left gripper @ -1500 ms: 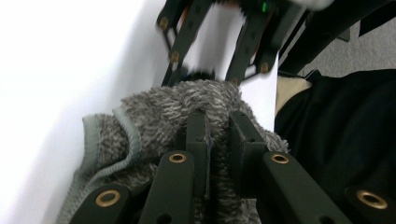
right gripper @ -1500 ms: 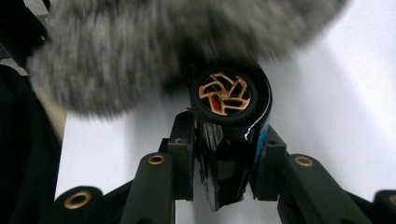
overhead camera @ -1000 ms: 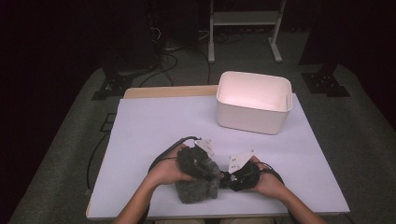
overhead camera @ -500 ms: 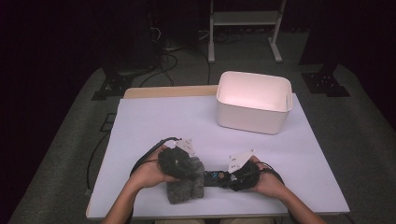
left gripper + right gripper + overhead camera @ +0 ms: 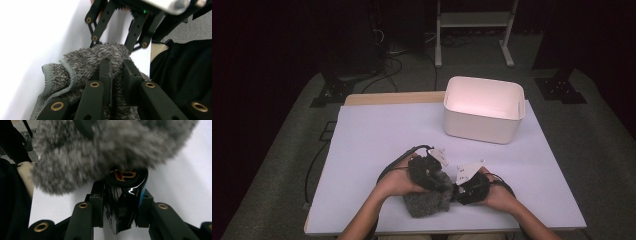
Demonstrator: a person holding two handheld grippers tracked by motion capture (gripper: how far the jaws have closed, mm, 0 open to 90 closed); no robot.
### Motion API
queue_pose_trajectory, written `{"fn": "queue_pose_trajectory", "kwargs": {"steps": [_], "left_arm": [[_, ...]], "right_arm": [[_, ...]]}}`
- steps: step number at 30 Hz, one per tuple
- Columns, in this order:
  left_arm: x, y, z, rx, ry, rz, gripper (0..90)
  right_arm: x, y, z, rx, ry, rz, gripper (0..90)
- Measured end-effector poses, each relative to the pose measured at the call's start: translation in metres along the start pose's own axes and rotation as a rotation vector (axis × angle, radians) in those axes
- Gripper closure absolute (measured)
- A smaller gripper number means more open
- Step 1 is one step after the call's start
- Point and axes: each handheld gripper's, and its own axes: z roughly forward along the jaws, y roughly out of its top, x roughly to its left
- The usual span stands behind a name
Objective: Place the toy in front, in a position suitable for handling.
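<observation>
Here, two grippers meet over a grey fuzzy cloth (image 5: 427, 202) at the near edge of the white table (image 5: 377, 135).
At the left, the left gripper (image 5: 428, 172) lies across the top of the cloth, its jaws clenched tight on a fold of the fluffy pile, as the left gripper view shows, with the cloth's stitched hem (image 5: 53, 80) hanging to one side; the cloth itself sits bunched on the table between the two hands; just right of it, the right gripper (image 5: 470, 188) points at the cloth and grasps a glossy black object (image 5: 126, 202) with gold marking, whose far end is pushed against the fuzz; farther back and to the right stands a white bin (image 5: 484, 122), well apart from the hands.
</observation>
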Motion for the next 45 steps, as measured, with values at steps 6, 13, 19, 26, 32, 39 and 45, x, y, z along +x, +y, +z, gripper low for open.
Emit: {"fn": "queue_pose_trajectory", "kwargs": {"steps": [6,13,19,26,32,39,45], "left_arm": [[0.000,-0.002,-0.002,-0.004,-0.002,-0.003,79.4],[0.001,-0.027,-0.019,-0.007,0.037,-0.034,79.0],[0.004,-0.052,-0.038,-0.042,0.048,-0.084,78.7],[0.007,-0.073,-0.050,-0.086,0.044,-0.123,78.2],[0.007,-0.077,-0.051,-0.103,0.029,-0.131,78.1],[0.010,-0.071,-0.043,-0.094,0.018,-0.121,78.1],[0.012,-0.084,-0.045,-0.131,0.006,-0.146,78.1]], "right_arm": [[0.000,0.000,0.000,0.000,0.000,-0.004,65.4],[0.001,0.000,0.000,0.008,-0.008,-0.013,65.7],[0.001,0.002,-0.001,0.019,-0.004,-0.010,65.7],[0.001,0.003,-0.001,0.028,-0.006,-0.013,65.8],[-0.001,0.003,-0.004,0.045,0.003,-0.021,65.8],[-0.003,-0.004,-0.020,0.060,-0.001,-0.010,68.8],[-0.001,-0.003,-0.021,0.077,-0.008,-0.024,68.9]]}}
